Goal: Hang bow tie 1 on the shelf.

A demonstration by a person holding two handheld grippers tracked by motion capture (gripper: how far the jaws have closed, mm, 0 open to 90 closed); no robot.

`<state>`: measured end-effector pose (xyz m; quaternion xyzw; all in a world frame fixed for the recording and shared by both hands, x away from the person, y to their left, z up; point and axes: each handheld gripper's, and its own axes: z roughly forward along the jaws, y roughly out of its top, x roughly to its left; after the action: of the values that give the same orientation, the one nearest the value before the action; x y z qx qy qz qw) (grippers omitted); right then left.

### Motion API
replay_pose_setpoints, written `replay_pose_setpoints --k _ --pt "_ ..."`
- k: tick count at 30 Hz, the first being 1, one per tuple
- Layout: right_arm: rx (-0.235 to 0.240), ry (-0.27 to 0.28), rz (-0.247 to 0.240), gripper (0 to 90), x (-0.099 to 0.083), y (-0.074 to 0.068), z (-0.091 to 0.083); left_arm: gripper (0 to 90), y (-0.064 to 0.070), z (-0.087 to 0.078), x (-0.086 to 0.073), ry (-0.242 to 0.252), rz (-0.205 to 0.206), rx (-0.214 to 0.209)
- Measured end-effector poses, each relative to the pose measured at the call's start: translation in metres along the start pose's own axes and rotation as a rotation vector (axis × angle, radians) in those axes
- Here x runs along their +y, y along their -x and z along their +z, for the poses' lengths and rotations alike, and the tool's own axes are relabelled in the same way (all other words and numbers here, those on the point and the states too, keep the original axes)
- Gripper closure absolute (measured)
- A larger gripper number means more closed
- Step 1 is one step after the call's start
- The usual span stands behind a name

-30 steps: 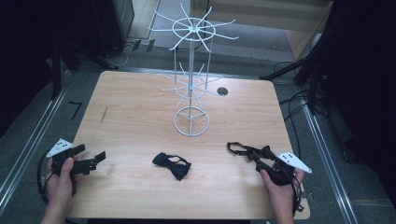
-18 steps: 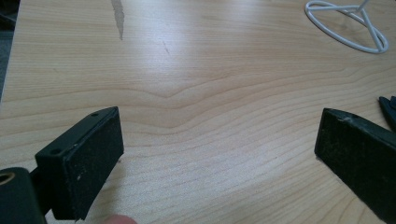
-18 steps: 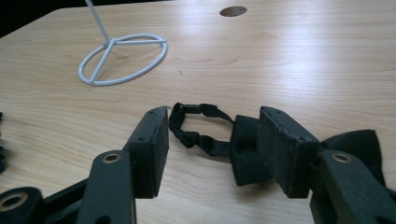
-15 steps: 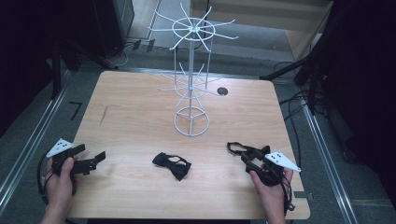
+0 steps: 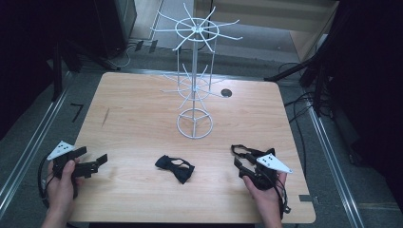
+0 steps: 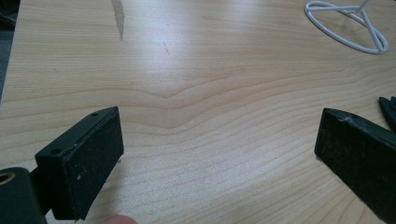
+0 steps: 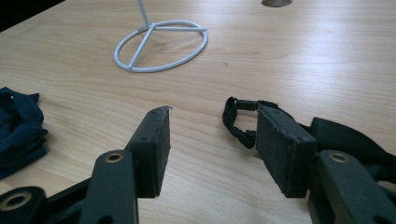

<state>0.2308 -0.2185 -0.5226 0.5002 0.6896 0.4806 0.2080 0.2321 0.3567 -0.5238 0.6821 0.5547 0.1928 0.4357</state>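
- Nothing is hung yet: the dark bow tie (image 5: 175, 168) lies flat on the wooden table (image 5: 142, 123), in front of the white wire display rack (image 5: 195, 90) and between the grippers.
- The left gripper (image 5: 95, 163) is spread wide and empty.
- The right gripper (image 7: 210, 149) is partly open and empty.
- The right gripper view shows a black strap (image 7: 240, 122) lying just beyond its jaws; the high view shows the rack's bare hooks.

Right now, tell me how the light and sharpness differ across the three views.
High view: dim overall, dark surround, the table softly lit and the bow tie small and grainy. Left gripper view: bright, with pale glare across the wood. Right gripper view: bright too; the white stand base sharp, the nearest gripper parts slightly soft.
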Motion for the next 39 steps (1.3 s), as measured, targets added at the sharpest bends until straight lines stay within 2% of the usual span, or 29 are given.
replay_pose_setpoints --k 15,25,39 --pt "0.058 -0.036 -0.039 46.9 -0.002 -0.031 0.015 1.6 0.000 0.000 0.000 -0.002 0.001 -0.001" --pt "0.085 -0.044 -0.048 47.0 -0.002 -0.042 0.022 1.6 0.000 0.000 0.000 -0.001 0.002 0.001" --pt "0.168 -0.069 -0.075 49.5 -0.003 -0.068 0.037 1.6 0.000 0.000 0.000 -0.002 0.003 0.001"
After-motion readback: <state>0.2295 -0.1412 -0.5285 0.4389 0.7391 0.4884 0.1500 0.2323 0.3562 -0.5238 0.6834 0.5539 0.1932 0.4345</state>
